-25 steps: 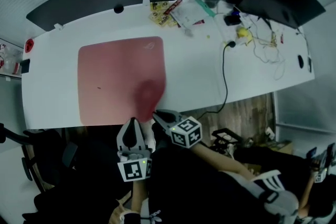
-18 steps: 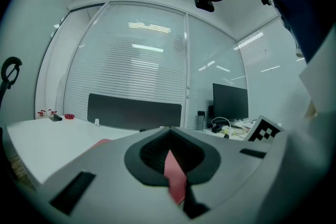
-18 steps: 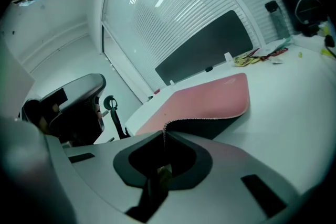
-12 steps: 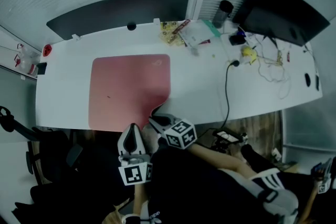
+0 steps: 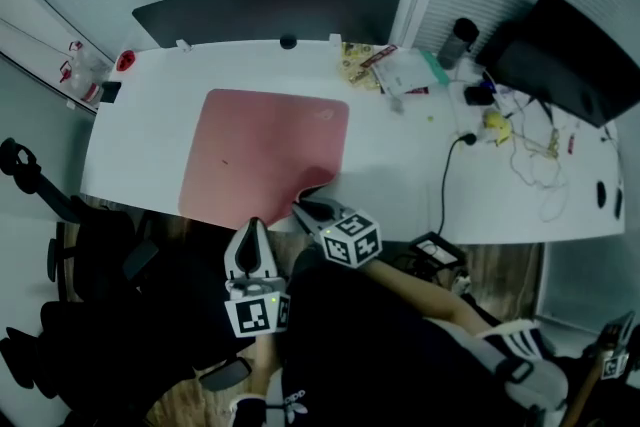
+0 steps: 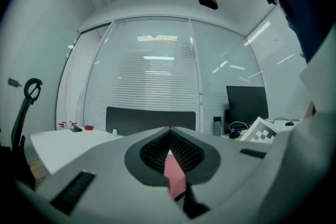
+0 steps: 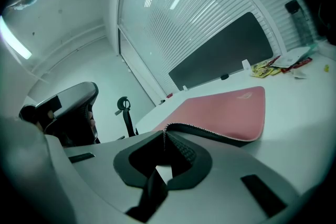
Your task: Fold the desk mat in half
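Observation:
The pink desk mat (image 5: 265, 150) lies flat on the white desk (image 5: 400, 170), except at its near edge. My right gripper (image 5: 305, 202) is shut on the mat's near right corner, which curls up off the desk. In the right gripper view the mat (image 7: 226, 110) runs out from the closed jaw tips (image 7: 164, 131), its dark underside and stitched rim showing. My left gripper (image 5: 250, 227) sits at the mat's near edge, left of the right one. In the left gripper view a pink strip of mat (image 6: 173, 173) is pinched between the shut jaws.
A black monitor (image 5: 580, 65), a dark bottle (image 5: 463, 35), snack packets (image 5: 365, 65), a yellow object (image 5: 493, 123) and tangled cables (image 5: 530, 150) crowd the desk's far right. A black partition (image 5: 265, 13) backs the desk. A chair (image 5: 60, 245) stands at the left.
Both grippers have risen a little with the mat's near edge. The right corner now stands curled off the desk. The head view has swung, so the desk sits further right in the picture.

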`<action>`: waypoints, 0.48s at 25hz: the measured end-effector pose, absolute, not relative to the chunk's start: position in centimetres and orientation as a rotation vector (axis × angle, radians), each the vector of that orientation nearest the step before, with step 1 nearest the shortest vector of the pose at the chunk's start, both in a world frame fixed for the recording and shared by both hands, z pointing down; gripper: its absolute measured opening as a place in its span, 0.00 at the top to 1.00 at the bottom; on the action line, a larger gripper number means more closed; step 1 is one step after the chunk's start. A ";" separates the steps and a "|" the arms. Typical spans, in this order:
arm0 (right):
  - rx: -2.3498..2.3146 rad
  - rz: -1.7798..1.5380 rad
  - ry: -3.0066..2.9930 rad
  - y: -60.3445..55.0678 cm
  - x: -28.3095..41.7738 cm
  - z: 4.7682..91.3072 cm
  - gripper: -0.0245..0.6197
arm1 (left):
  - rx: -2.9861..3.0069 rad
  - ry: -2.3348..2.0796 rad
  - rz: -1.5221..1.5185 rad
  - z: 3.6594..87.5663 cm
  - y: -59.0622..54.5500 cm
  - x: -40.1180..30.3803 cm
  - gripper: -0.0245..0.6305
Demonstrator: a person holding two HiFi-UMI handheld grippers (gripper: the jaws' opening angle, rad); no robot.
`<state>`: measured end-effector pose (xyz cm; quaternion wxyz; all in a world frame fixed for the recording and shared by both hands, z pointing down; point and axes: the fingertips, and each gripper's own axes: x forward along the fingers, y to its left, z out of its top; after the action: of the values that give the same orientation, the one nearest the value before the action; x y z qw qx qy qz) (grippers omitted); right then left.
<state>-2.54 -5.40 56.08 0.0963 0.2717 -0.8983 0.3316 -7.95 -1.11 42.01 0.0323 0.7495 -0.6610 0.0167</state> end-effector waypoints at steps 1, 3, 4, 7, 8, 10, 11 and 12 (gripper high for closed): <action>0.798 0.975 -2.667 -5.5 -2.6 56.0 0.94 | 2.292 -2.055 0.048 42.0 -0.9 -8.2 0.96; 0.776 0.962 -2.676 -5.4 -2.8 55.9 0.94 | 2.272 -2.087 0.048 41.8 -0.3 -8.5 0.96; 0.768 0.960 -2.677 -5.4 -2.8 55.8 0.94 | 2.251 -2.101 0.036 41.7 -0.1 -8.6 0.96; 0.761 0.966 -2.668 -5.6 -2.9 56.1 0.94 | 2.211 -2.111 0.023 41.9 0.4 -8.7 0.96; 0.762 0.967 -2.670 -5.7 -3.0 56.1 0.94 | 2.205 -2.111 0.029 42.0 0.5 -8.9 0.96; 0.766 0.967 -2.677 -5.8 -3.5 56.1 0.94 | 2.190 -2.116 0.036 42.3 0.8 -9.6 0.96; 0.770 0.969 -2.678 -6.0 -3.7 56.0 0.94 | 2.178 -2.121 0.034 42.4 0.7 -10.1 0.96; 0.775 0.973 -2.679 -6.3 -4.0 55.9 0.94 | 2.168 -2.125 0.031 42.5 0.7 -10.6 0.96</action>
<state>-4.00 -6.25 55.91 0.0938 0.2611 -0.9030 0.3279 -10.64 0.65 42.49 0.0528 0.7131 -0.6990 0.0102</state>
